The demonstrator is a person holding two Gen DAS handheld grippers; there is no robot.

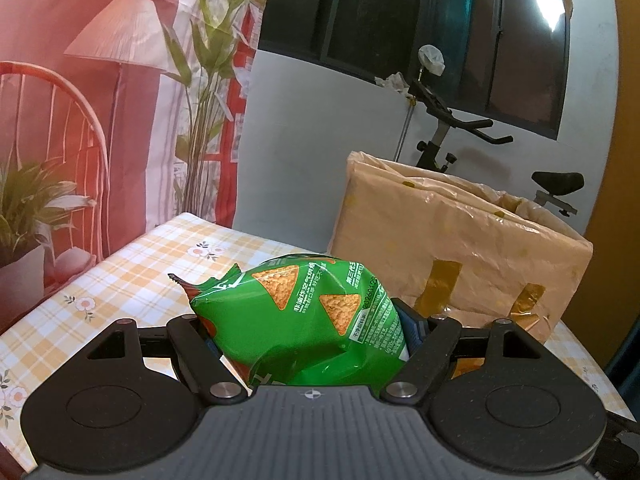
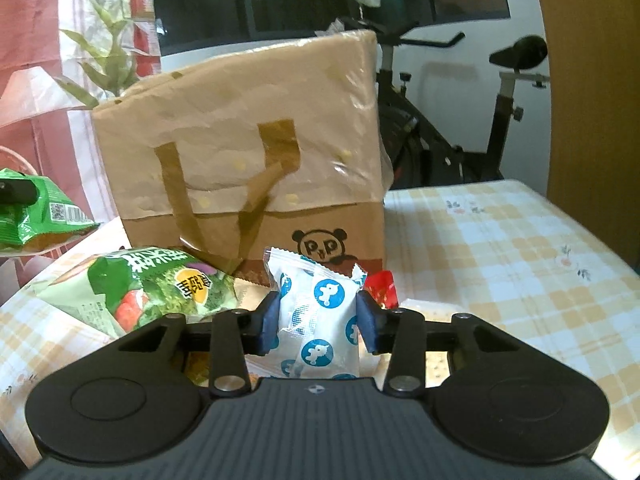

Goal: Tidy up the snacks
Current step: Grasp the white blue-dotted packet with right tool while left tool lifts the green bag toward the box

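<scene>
Yellow-checked tablecloth table (image 2: 500, 240) carries everything. Left gripper (image 1: 308, 332) is clamped on a puffy green tortilla-chip bag (image 1: 308, 320), its bottom hidden. Right gripper (image 2: 318, 320) pinches a white blue-dotted snack packet (image 2: 320, 316) just before the plastic-wrapped cardboard box (image 2: 240, 140), mid-table.

Green chip bag (image 1: 316, 320), puffed, printed with triangular chips, sits clamped between the left gripper's (image 1: 310, 334) pads, lifted above the checked table, one crimped end jutting up-left. White packet (image 2: 320, 320) with blue round logos stands upright, pinched at its sides by the right gripper (image 2: 318, 322). Pale green vegetable-print bag (image 2: 148, 292) lies flat just left of it. Small red packet (image 2: 382, 288) lies just right, against the foot of the brown box (image 2: 248, 152), whose top is open
</scene>
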